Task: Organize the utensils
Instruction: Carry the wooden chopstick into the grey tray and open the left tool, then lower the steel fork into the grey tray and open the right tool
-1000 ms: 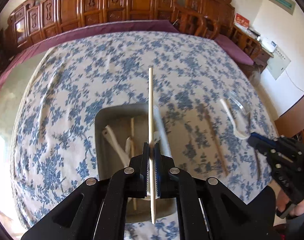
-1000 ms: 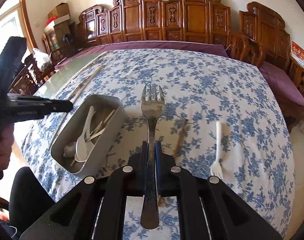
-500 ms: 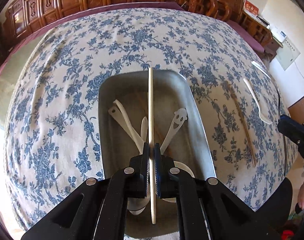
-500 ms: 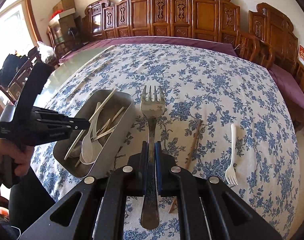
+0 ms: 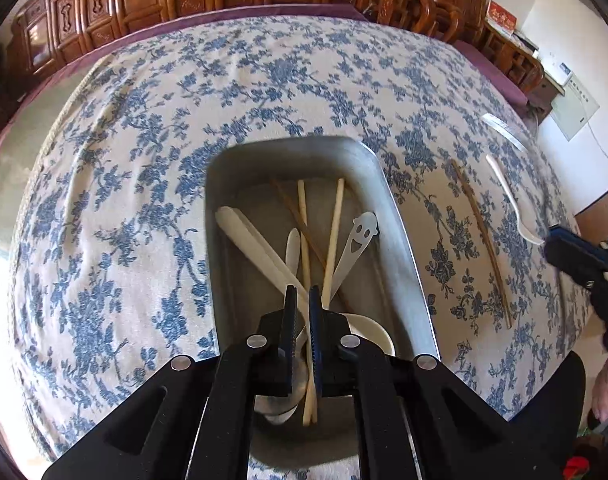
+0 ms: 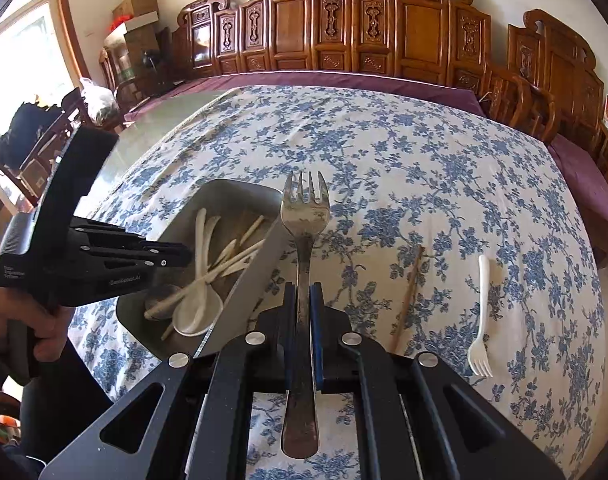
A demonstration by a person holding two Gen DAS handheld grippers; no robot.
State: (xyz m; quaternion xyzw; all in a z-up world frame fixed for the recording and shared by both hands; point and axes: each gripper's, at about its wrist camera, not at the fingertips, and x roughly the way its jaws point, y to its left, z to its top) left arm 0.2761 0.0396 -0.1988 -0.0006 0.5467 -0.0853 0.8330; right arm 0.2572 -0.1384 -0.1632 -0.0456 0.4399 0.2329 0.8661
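Holding a chopstick (image 5: 304, 240) low inside the tray (image 5: 395, 216) with the left gripper (image 5: 302, 300), fingers clamped on it, we judge release comes next; our right gripper (image 6: 302, 300), clamped on the fork (image 6: 304, 216), waits beside the tray

The cloth (image 5: 152, 184) is cream with a blue flower print, over a purple undercloth (image 6: 343, 80) along the table's far edge. The tin (image 5: 395, 216) is dull silver-grey. Inside it lie pale cream chopsticks (image 5: 335, 224), one dark brown stick (image 5: 292, 208), white spoons (image 6: 196, 308) and a silver handle (image 5: 355, 244) cut with a smiling face. The fork (image 6: 304, 208) is tarnished steel. A brown chopstick (image 6: 409, 288) and a white fork (image 6: 481, 312) lie toward the cloth's right edge. Both grippers are black with blue pads (image 6: 315, 320). The carved chairs (image 6: 383, 24) are reddish brown.
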